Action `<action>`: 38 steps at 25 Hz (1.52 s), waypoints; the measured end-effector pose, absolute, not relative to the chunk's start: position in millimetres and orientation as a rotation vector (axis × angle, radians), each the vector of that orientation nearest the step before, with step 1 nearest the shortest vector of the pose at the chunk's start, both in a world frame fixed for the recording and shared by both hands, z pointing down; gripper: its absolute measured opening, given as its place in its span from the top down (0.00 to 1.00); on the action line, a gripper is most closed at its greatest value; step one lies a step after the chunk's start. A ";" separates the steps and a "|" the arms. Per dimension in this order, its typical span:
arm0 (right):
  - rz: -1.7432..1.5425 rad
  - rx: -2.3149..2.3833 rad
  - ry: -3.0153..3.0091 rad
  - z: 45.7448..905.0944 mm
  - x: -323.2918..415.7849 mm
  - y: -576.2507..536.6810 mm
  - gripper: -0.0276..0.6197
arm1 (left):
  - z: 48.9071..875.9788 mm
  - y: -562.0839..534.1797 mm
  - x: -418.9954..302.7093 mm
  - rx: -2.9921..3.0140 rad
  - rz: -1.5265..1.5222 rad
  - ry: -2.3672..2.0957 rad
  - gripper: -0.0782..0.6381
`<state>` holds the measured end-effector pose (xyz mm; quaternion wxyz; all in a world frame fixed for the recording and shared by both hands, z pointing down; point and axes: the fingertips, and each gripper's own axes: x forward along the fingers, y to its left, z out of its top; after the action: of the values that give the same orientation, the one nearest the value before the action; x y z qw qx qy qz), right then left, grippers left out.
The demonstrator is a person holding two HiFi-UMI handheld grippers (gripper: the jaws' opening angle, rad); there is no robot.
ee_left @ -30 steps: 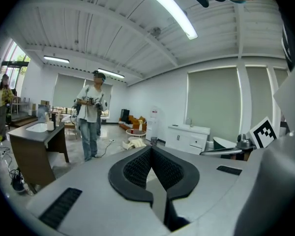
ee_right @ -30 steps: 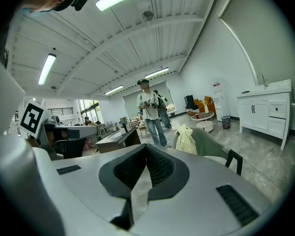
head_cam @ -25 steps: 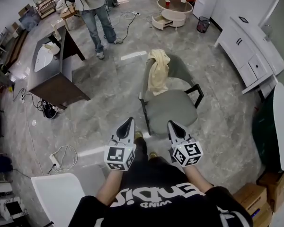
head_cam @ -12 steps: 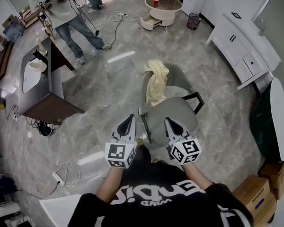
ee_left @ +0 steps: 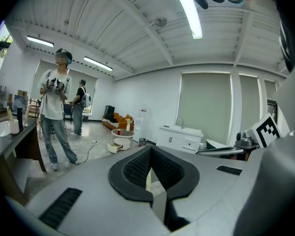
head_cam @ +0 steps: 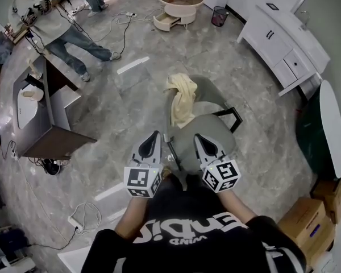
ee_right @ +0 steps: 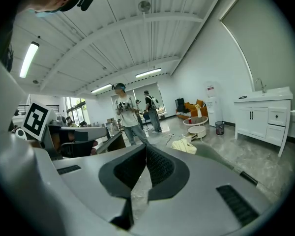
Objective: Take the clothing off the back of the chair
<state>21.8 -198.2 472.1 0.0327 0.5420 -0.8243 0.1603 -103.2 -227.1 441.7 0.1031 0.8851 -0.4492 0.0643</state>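
We stand over a grey marbled floor [head_cam: 131,104], with a dark worktop [head_cam: 48,132] off to our left and a long white cabinet [head_cam: 278,41] to our right. Directly ahead is a grey-green chair [head_cam: 213,135] on a dark frame, with its back on the far side from us. The clothing [head_cam: 182,98], a cream garment, is draped over the left end of that back and hangs down toward the seat. We hold the left gripper [head_cam: 153,135] just beside the chair's left edge and the right gripper [head_cam: 198,136] over the near part of the seat, both apart from the clothing. Both pairs of jaws are closed tip to tip, with nothing gripped between them.
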 end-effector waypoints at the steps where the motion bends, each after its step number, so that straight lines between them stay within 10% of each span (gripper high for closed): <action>1: 0.490 1.665 -2.541 471.5 24.4 -200.9 0.94 | 442.1 -230.0 -100.6 2.607 0.188 -1.328 0.87; 12: 0.444 1.565 -2.619 465.1 39.8 -240.8 0.92 | 441.4 -257.8 -78.5 2.573 0.166 -1.377 0.87; 17: 0.485 1.492 -2.686 467.7 36.5 -257.4 0.55 | 440.2 -271.2 -72.3 2.579 0.162 -1.388 0.87; 38: 0.530 1.483 -2.418 572.2 62.7 -423.0 0.53 | 456.7 -325.9 -51.1 2.548 0.206 -1.389 0.87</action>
<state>62.7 -423.0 572.2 0.1277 0.5096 -0.8312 0.1821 -51.1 -325.9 456.7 0.1159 0.8700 -0.4741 0.0705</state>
